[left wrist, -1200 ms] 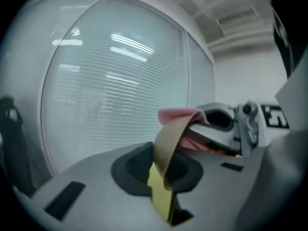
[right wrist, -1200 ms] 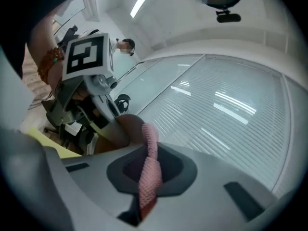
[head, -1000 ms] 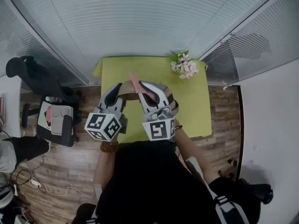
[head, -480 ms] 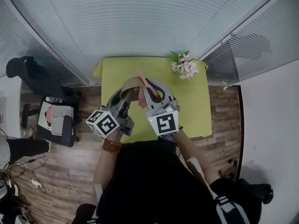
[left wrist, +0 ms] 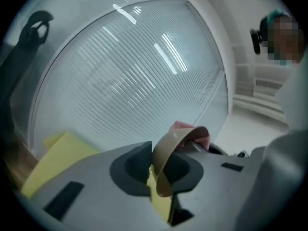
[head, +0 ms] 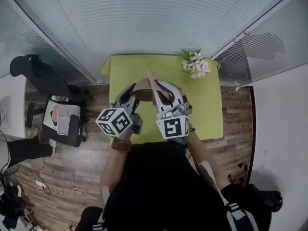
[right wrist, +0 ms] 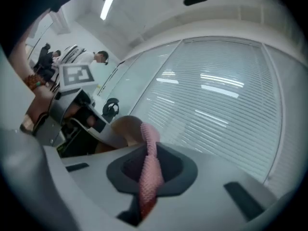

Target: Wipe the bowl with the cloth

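Two tools are held up close together above the green tabletop (head: 204, 110), in front of the person's chest. The left tool (head: 131, 92) is clenched on the wall of the tan bowl (head: 141, 84). In the left gripper view the thin rim stands on edge between the dark pads. Its jaws have just been closing on that rim.

The right tool (head: 162, 88) is shut tight on the pink cloth (head: 153, 80). The cloth runs as a narrow folded strip between its pads, and its upper end reaches the bowl at the right side of the rim. The bowl and the cloth are both in the air and neither lies on the tabletop.

One second ago the bowl showed more of its opening between the two tools, and the cloth lay across it. Now the bowl looks narrower and more turned on edge, with the cloth at its right edge. The marker cube of the left tool has rolled and now shows other faces to the head view. The small bunch of flowers (head: 196, 65) stands unchanged at the far right corner of the tabletop.
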Demonstrator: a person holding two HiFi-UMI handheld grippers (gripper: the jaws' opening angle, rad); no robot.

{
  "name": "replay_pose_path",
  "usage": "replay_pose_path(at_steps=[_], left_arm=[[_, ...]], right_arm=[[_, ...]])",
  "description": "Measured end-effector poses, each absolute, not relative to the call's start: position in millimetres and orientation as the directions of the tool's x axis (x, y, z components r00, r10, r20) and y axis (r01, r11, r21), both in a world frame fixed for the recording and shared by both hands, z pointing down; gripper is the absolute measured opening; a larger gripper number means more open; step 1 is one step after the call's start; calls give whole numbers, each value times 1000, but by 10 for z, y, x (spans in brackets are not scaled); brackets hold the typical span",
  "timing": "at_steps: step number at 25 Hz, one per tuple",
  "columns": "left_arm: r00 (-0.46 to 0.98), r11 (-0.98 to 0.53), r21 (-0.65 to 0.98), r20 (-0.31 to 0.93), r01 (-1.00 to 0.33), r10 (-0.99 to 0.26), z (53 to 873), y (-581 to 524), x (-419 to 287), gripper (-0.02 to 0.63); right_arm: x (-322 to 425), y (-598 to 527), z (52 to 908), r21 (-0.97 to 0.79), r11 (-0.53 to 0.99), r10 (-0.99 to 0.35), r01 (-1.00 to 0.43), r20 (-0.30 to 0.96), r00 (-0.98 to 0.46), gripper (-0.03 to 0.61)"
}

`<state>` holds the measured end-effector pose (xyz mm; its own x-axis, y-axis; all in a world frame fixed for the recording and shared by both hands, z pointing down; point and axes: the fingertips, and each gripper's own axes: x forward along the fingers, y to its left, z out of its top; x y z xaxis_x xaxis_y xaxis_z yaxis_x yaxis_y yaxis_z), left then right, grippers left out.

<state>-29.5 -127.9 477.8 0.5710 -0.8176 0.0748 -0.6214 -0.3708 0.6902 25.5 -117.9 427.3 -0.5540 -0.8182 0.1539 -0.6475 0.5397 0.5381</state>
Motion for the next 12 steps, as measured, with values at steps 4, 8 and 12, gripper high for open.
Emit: replay_pose_path(at_steps=[4,8,12], left_arm=[[465,-257,869,-35,-422,-884,4744,-1291,-495,51],[397,-149,878,50,-456,-917,5003,-1382,-642,55],[373,-88,788,187,-609,-909,5303,-1498,-887,54]], right_arm=[[194,-1221,4220,367,532,-840,-763,118,-529,15],[171,-1306,4593,136,594,-792,-793,270,-548,26],[141,-1171,4916,-66,692,-643,-719,397,-655,14]])
